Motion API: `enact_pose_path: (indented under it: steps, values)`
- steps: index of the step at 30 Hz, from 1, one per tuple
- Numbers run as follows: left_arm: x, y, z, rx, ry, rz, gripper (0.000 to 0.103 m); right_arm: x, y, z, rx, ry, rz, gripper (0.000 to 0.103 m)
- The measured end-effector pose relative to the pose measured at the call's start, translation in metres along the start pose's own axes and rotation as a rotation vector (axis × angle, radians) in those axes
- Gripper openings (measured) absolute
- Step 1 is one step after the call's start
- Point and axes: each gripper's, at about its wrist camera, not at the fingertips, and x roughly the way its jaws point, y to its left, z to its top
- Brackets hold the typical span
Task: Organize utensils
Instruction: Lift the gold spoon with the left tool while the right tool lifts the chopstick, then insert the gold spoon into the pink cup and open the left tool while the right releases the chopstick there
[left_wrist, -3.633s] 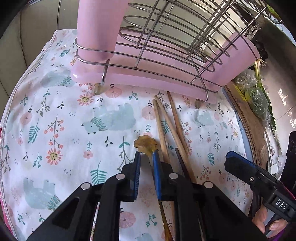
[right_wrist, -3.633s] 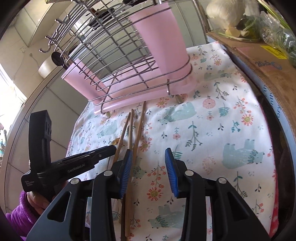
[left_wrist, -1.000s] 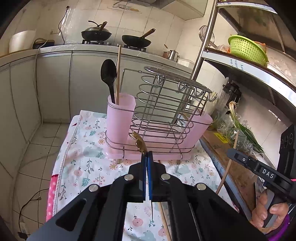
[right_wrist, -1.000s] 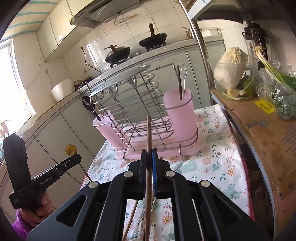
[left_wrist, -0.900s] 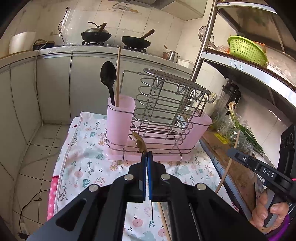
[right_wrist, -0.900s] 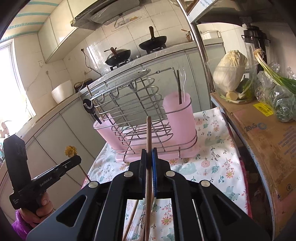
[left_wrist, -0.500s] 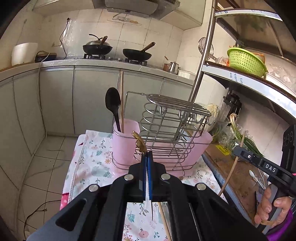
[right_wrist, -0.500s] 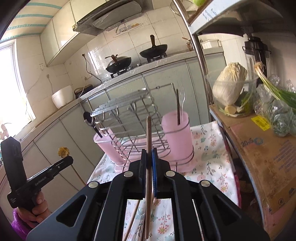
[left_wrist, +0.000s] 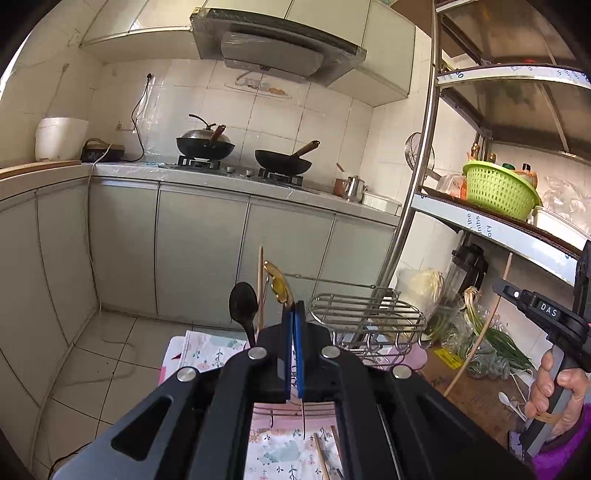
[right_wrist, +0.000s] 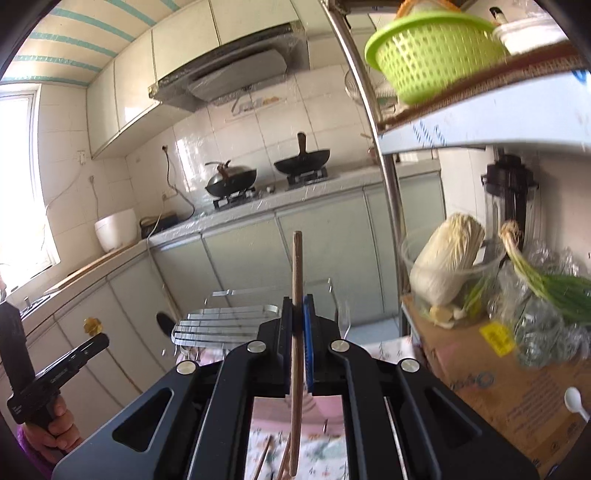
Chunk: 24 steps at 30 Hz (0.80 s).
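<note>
My left gripper (left_wrist: 293, 314) is shut on a thin gold utensil (left_wrist: 277, 282) with a flower-shaped end that sticks up past the pads. It hangs above the near side of the wire utensil rack (left_wrist: 365, 314), whose pink cup holds a black spoon (left_wrist: 242, 304) and a chopstick (left_wrist: 261, 288). My right gripper (right_wrist: 297, 310) is shut on a wooden chopstick (right_wrist: 297, 266) held almost upright, over the rack (right_wrist: 225, 321) and its pink base (right_wrist: 325, 402). More chopsticks (right_wrist: 266, 458) lie on the floral cloth (left_wrist: 280, 458) below. Each gripper also shows in the other's view: right gripper (left_wrist: 496, 286), left gripper (right_wrist: 105, 339).
A steel shelf post (left_wrist: 410, 221) rises right of the rack, with a green basket (left_wrist: 498, 192) on the shelf. A cardboard box (right_wrist: 517, 398) carries cabbage (right_wrist: 443, 266), green onions (right_wrist: 554, 291) and a white spoon (right_wrist: 576, 402). Kitchen cabinets and woks stand behind.
Both grippers have risen with their utensils and tilted up. The rack and cloth have dropped low in both views, and the stove and hood have come into sight.
</note>
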Motion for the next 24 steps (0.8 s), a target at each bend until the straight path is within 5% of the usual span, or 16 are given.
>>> enact_pose_path:
  steps: [14,24]
  values:
    - [0.017,-0.008,0.019,0.037,-0.032,0.003,0.001,0.028,-0.004,0.064,-0.042,-0.205,-0.107,0.006]
    - [0.042,-0.008,0.04,0.102,-0.165,0.093,0.001,0.075,-0.033,0.025,0.007,-0.071,-0.112,0.006]
